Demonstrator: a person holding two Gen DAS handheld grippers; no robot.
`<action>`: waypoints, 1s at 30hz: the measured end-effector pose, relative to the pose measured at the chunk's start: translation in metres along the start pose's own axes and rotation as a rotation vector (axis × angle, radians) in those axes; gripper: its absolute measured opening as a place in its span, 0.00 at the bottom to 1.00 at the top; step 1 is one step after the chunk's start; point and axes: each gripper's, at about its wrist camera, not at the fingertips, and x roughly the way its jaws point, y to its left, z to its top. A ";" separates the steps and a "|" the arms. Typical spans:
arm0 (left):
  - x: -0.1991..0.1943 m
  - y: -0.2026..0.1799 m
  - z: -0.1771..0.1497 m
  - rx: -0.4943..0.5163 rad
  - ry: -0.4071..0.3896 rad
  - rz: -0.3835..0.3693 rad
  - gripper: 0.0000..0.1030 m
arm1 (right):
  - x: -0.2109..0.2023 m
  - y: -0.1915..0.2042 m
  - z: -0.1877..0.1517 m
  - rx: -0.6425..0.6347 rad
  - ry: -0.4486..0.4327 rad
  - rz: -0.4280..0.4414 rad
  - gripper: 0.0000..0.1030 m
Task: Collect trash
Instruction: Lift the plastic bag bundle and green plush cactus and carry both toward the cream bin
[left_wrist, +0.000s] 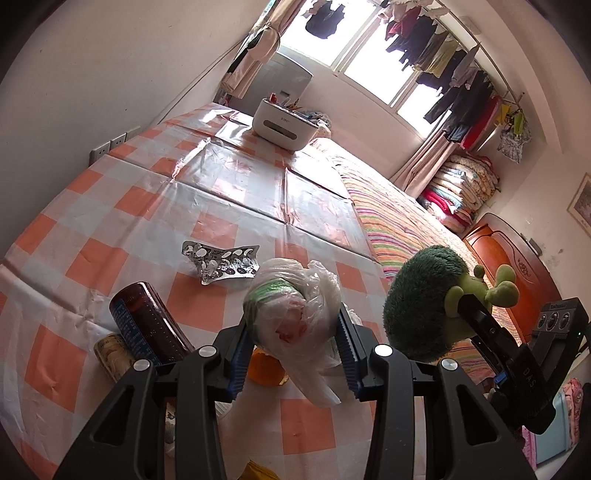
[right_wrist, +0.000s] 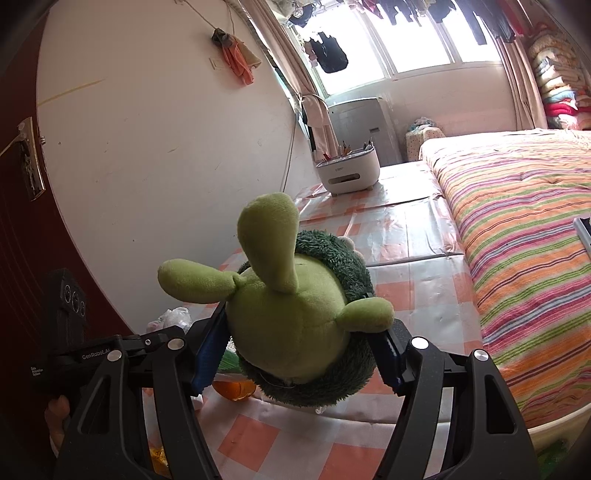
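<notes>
My left gripper (left_wrist: 293, 334) is shut on a crumpled white plastic bag (left_wrist: 295, 314) with green and red showing inside, held above the checked table (left_wrist: 147, 206). My right gripper (right_wrist: 299, 339) is shut on a green plush toy (right_wrist: 295, 317) with light-green limbs; the toy also shows in the left wrist view (left_wrist: 424, 302). A crumpled silver blister pack (left_wrist: 221, 260) lies on the table ahead of the left gripper. A dark red bottle (left_wrist: 151, 325) lies left of the left gripper, by a tan can (left_wrist: 112, 354). An orange object (left_wrist: 264, 367) sits under the bag.
A white organizer box (left_wrist: 284, 123) with pens stands at the table's far end. A striped bed (right_wrist: 517, 240) borders the table's right side. A wall with sockets (left_wrist: 107, 146) runs along the left. A yellow wrapper (left_wrist: 258, 470) lies at the near edge.
</notes>
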 end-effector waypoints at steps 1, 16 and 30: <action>0.000 -0.004 -0.001 0.016 -0.004 0.006 0.39 | -0.003 -0.001 -0.001 -0.001 -0.002 -0.005 0.65; 0.007 -0.073 -0.033 0.215 -0.015 0.014 0.39 | -0.047 -0.030 -0.021 0.015 -0.001 -0.099 0.65; 0.011 -0.144 -0.072 0.366 0.020 -0.077 0.39 | -0.092 -0.066 -0.032 0.066 -0.041 -0.234 0.66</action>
